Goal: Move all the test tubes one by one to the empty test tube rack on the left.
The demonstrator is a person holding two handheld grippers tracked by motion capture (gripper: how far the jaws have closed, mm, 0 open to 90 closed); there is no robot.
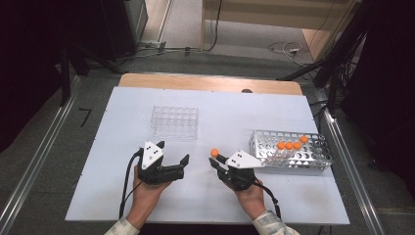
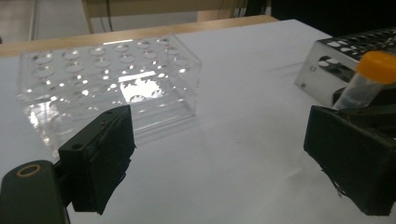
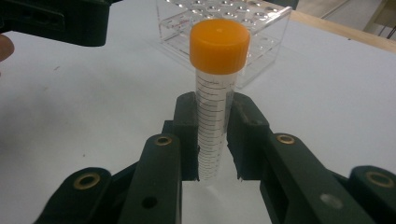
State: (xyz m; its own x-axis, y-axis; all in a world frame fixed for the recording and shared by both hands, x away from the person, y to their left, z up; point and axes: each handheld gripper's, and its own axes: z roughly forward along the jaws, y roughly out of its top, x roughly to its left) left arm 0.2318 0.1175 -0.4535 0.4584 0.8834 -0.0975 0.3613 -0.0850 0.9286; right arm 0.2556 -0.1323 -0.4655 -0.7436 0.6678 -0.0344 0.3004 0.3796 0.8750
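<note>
The right gripper (image 3: pixel 212 140) is clamping a clear tube (image 3: pixel 212 121) with an orange cap (image 3: pixel 218 45); both jaws are pressing on the tube's marked body, and the tube is standing upright between them. In the high view the capped end is pointing toward ten o'clock from the right hand (image 1: pixel 249 193), above the white table (image 1: pixel 220 205). The left gripper (image 2: pixel 219 158) is hanging wide open with nothing between its jaws. A clear plastic rack (image 1: pixel 174 121) is sitting at twelve o'clock of the left gripper. A metal rack (image 1: pixel 288 149) holding more orange-capped tubes (image 1: pixel 289 145) is lying at two o'clock of the right gripper.
</note>
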